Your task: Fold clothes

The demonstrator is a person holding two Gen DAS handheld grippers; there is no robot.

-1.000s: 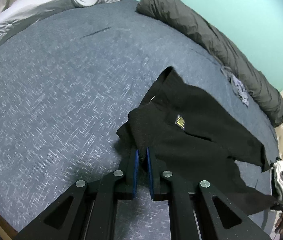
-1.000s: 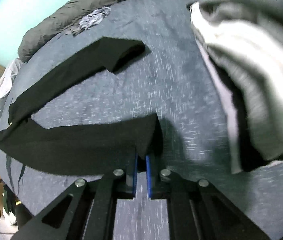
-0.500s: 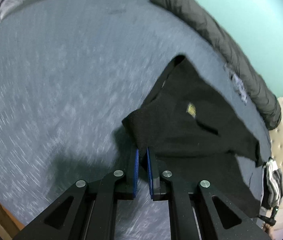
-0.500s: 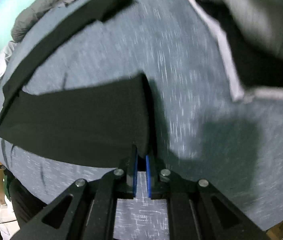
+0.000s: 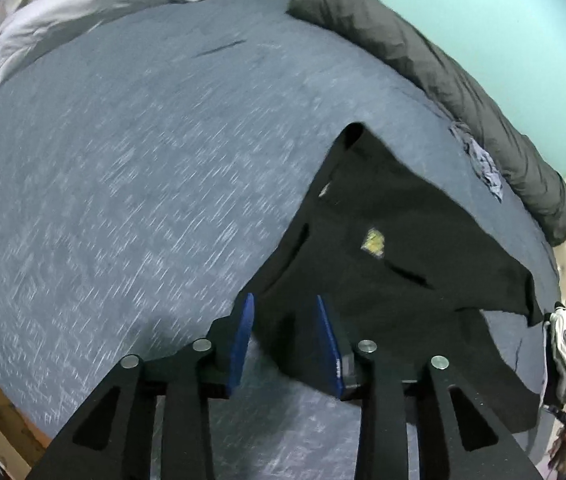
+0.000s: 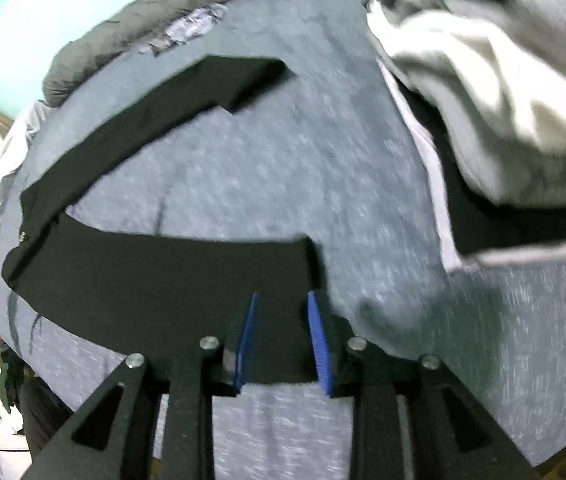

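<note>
On the bed, largest first:
Bed (image 5: 131,184): covered by a blue-grey speckled sheet, with a pale rumpled duvet (image 5: 83,4) at the far left.
Dark bolster (image 5: 435,68): a long grey roll along the turquoise wall; a small crumpled grey cloth (image 5: 483,164) lies just beside it.
Grey-and-white garment pile (image 6: 495,92): heaped on the bed at the right of the right wrist view.
Black shirt (image 5: 383,248): spread flat on the sheet, a yellow badge (image 5: 373,242) on its chest, one sleeve (image 6: 187,92) reaching toward the bolster.
Left claw (image 5: 285,340): jaws opening, blue pads apart, a shirt corner lying loose between them.
Right claw (image 6: 281,340): jaws opening, pads clear of the cloth, the shirt's edge between them.
</note>
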